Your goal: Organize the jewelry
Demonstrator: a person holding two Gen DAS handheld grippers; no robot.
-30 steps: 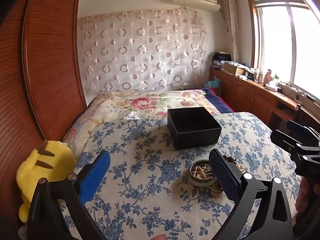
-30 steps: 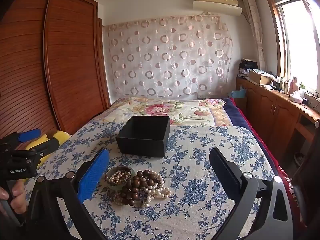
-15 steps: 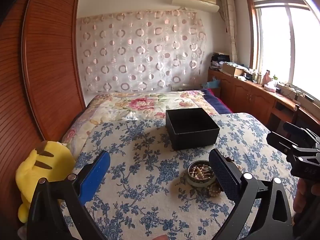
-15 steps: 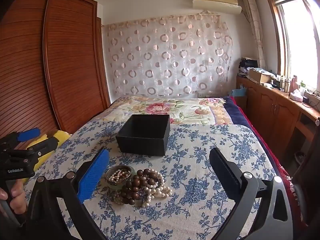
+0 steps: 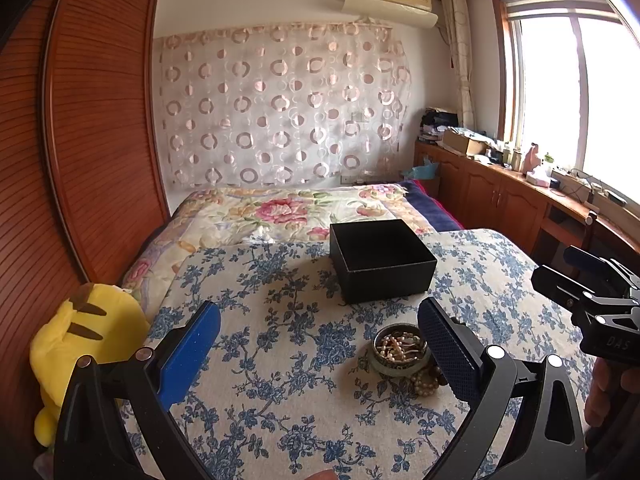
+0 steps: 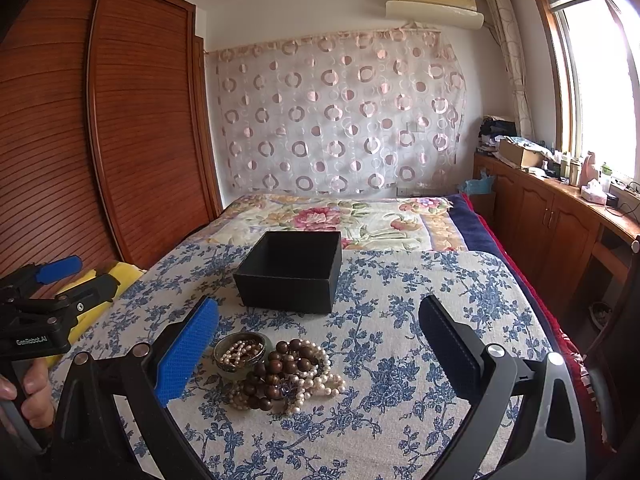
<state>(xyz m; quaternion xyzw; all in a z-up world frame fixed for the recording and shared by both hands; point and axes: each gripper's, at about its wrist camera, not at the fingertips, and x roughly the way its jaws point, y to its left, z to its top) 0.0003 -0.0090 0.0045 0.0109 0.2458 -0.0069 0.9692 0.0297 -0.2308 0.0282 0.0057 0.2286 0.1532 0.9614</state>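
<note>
An open black box stands on the blue-flowered cloth. In front of it is a small round dish holding pearls. A pile of brown wooden beads and white pearl strands lies beside the dish; my left view shows only a bit of the pile. My left gripper is open and empty, above the cloth left of the dish. My right gripper is open and empty, above the bead pile. Each gripper shows in the other's view, the right one and the left one.
The cloth covers a bed with a floral quilt behind it. A yellow plush toy sits at the left edge by the wooden wardrobe. Wooden cabinets with clutter line the right wall under the window.
Both grippers have shifted slightly; the view in the left one has drifted a little. Both stay open and empty. The jewelry and box have not moved.
</note>
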